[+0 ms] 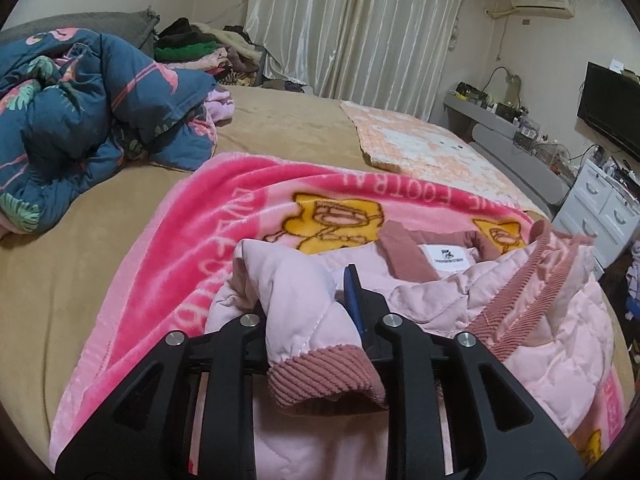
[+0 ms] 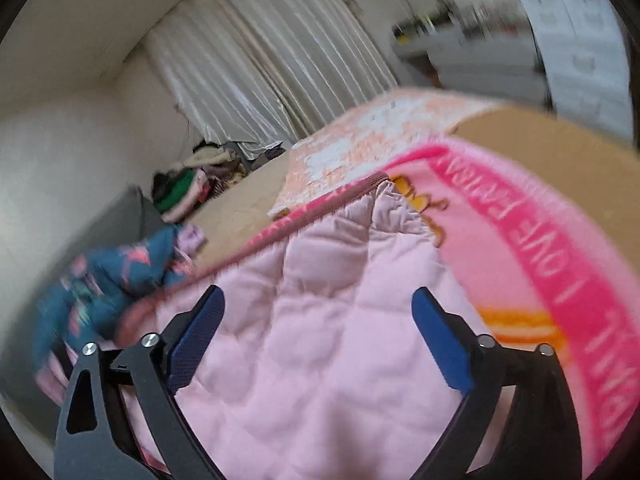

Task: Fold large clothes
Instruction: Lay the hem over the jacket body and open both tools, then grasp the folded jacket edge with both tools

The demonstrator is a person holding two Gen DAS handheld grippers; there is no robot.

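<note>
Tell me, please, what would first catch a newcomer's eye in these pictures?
The pale pink quilted jacket spread on a bright pink cartoon blanket across the bed. The left gripper pinches its sleeve near the ribbed cuff; the right gripper gapes wide over the fabric.

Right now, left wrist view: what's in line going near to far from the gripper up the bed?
left gripper on the pink jacket's sleeve cuff → white neck label → pink cartoon blanket → tan bedsheet → curtain

1. The left gripper [image 1: 316, 300] points downward, its jaws nearly closed on a pink sleeve cuff [image 1: 324, 376].
2. The right gripper [image 2: 316, 320] has its blue-padded jaws spread wide, gripping nothing.
</note>
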